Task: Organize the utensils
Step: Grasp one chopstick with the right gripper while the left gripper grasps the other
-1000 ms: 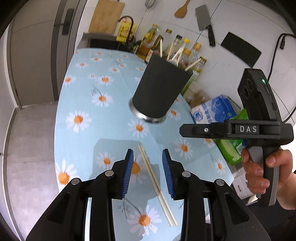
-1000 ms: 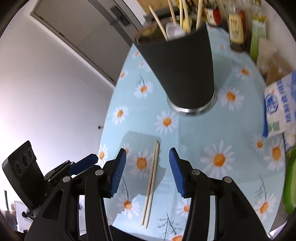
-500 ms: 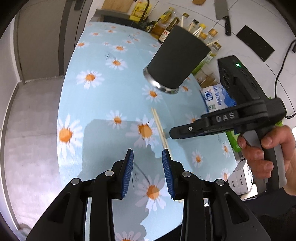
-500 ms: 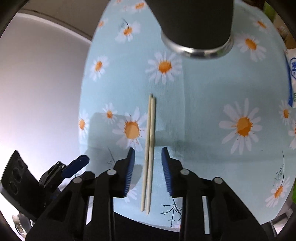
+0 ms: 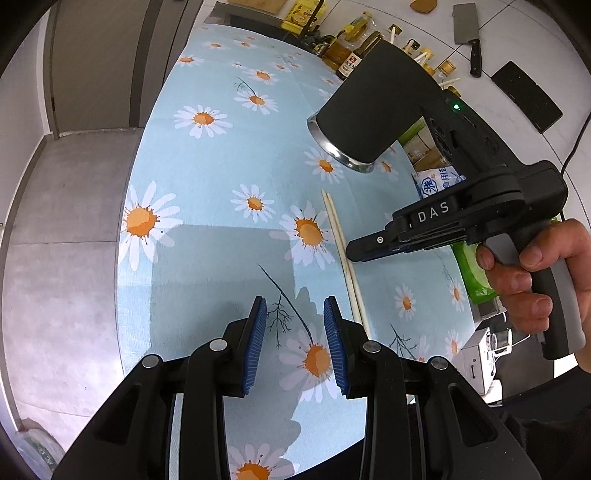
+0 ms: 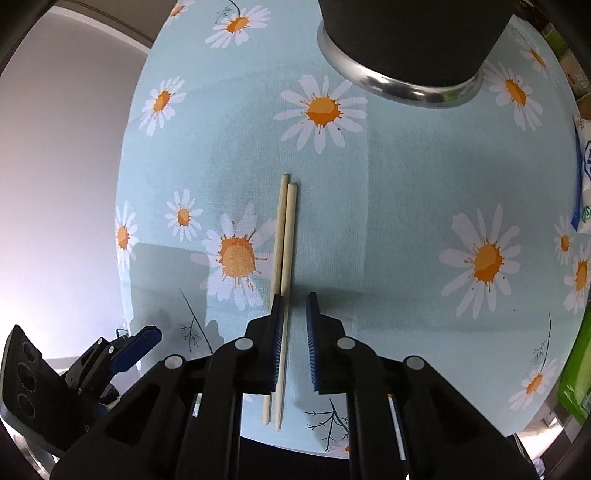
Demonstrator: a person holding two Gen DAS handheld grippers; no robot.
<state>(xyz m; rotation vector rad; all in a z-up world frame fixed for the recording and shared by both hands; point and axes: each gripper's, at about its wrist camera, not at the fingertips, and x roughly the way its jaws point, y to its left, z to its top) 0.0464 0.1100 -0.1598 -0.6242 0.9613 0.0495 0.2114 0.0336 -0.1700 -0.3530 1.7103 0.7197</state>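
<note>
**Right tongs straddle the chopsticks, left tongs wait beside them**

We start at our right gripper (image 6: 294,325), whose blue ribbed pads stand parted with a narrow gap between them; they are released, clenched on nothing. The pair of pale wooden chopsticks (image 6: 284,240) lies flat on the light blue daisy-print tablecloth (image 6: 406,221). One stick runs up through the gap close against the left pad (image 6: 277,332), while the other passes under or just outside that pad; we cannot tell whether either pad touches the wood. The sticks lie side by side, touching along most of their length, with their blunt ends pointing toward the dark tapered utensil holder with a shiny metal base ring (image 6: 406,48), which stands well apart from them at the far side of the cloth.

Seen from the left wrist, the right gripper (image 5: 354,251) comes in from the right, held by a bare hand (image 5: 532,273), its tip just beside the chopsticks (image 5: 341,254). Our left gripper (image 5: 294,339) is also released, its blue pads wide apart over a printed daisy near the front edge of the tablecloth (image 5: 207,177), just left of the near ends of the chopsticks and gripping nothing. The utensil holder (image 5: 373,110) already has several sticks poking from its top. Behind it, glass bottles (image 5: 347,48) line the white wall, where a steel cleaver (image 5: 467,29) hangs.
</note>
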